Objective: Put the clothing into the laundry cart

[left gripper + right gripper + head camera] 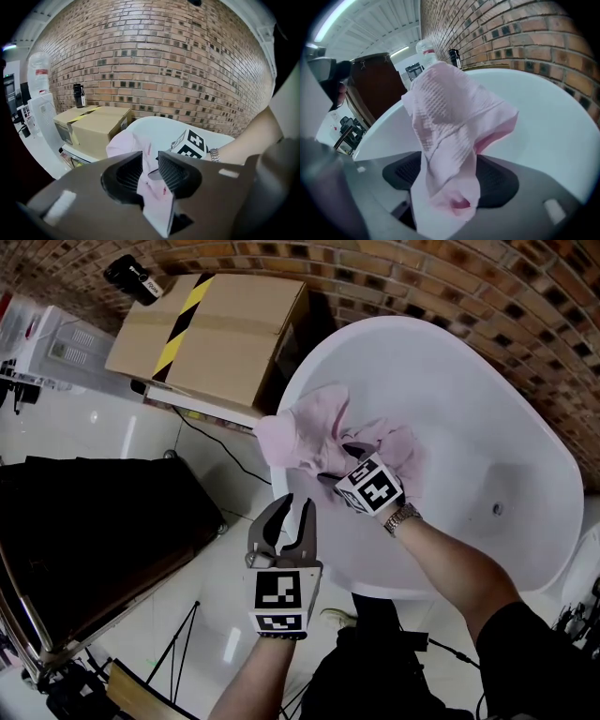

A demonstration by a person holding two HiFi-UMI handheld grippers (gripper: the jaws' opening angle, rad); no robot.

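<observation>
Left gripper (294, 509): dark grey fingers (274, 521) with ribbed pads (176, 171), white cube with black square markers (279, 600). Right gripper (339, 465): matching marker cube (370, 486). Metal wristwatch (403, 517) and black sleeve (525, 638) on the right arm.

Pale pink waffle-weave garment (300, 432), white tub (469, 427)

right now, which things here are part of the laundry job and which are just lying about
Job: pink garment, white tub holding it, black cart (likely the laundry cart), left gripper, right gripper.
Lying about: cardboard box, black bottle.
</observation>
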